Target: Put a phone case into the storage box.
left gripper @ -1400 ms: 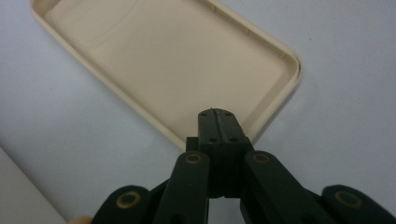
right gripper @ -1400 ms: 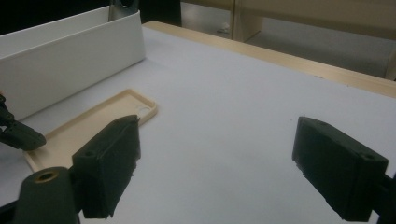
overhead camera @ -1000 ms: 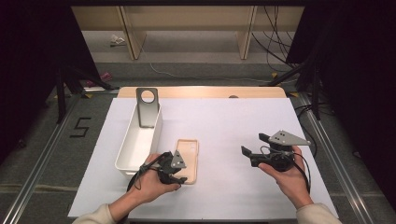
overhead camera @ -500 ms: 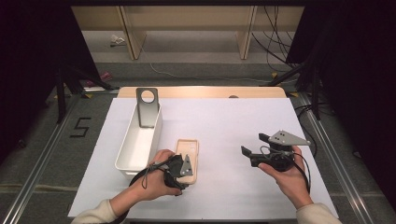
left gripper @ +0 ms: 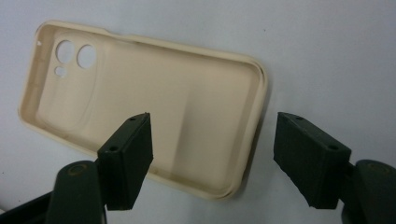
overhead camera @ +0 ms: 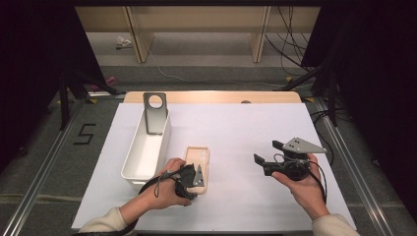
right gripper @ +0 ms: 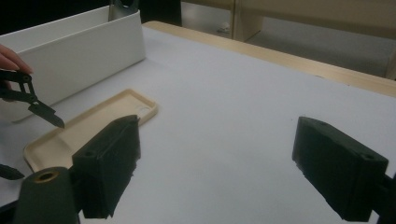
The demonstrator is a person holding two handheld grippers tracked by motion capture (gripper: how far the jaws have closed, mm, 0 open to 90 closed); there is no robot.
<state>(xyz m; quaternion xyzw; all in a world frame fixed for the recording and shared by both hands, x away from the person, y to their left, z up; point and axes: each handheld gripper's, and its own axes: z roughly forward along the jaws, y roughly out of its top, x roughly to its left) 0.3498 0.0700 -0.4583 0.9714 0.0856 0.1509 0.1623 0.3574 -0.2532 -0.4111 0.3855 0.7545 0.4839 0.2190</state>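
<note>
Hovering over the near end of the case point(left gripper: 140, 107), the left gripper point(left gripper: 212, 154) has just been opening its jaws; one stands above the case's inside, the other past its edge, neither pressing. The case lies flat on the table point(overhead camera: 236, 128) beside the bin point(overhead camera: 147, 147). Well apart, the right gripper point(overhead camera: 268, 155) is held open, empty.
</note>
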